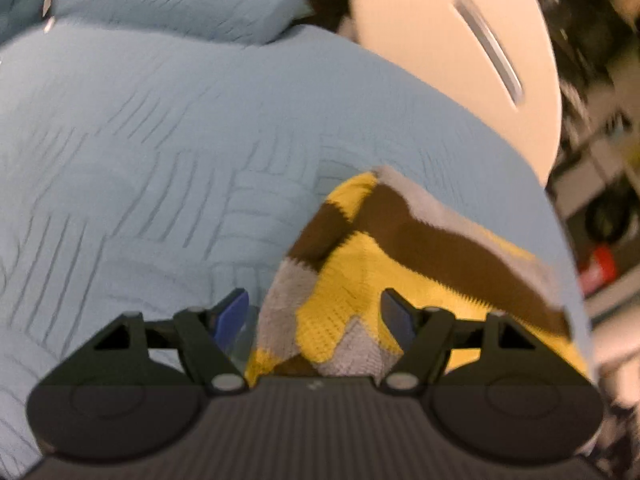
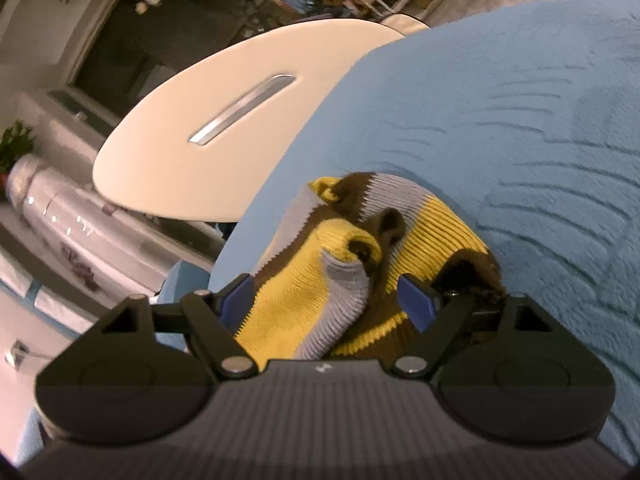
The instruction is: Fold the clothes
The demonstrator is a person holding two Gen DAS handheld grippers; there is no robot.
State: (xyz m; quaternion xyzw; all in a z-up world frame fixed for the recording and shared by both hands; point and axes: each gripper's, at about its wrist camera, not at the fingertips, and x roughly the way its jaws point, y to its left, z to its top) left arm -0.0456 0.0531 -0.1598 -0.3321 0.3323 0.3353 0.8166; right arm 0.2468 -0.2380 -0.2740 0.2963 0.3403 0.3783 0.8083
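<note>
Left wrist, jaws wide, astride knit garment [image 1: 360, 264]

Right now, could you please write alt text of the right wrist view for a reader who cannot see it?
The right gripper has its blue-padded fingers spread open around a bunched knitted garment in yellow, brown and grey stripes. The garment lies on a light blue quilted bedspread. Behind it stands a white oval table with a metal slot.
</note>
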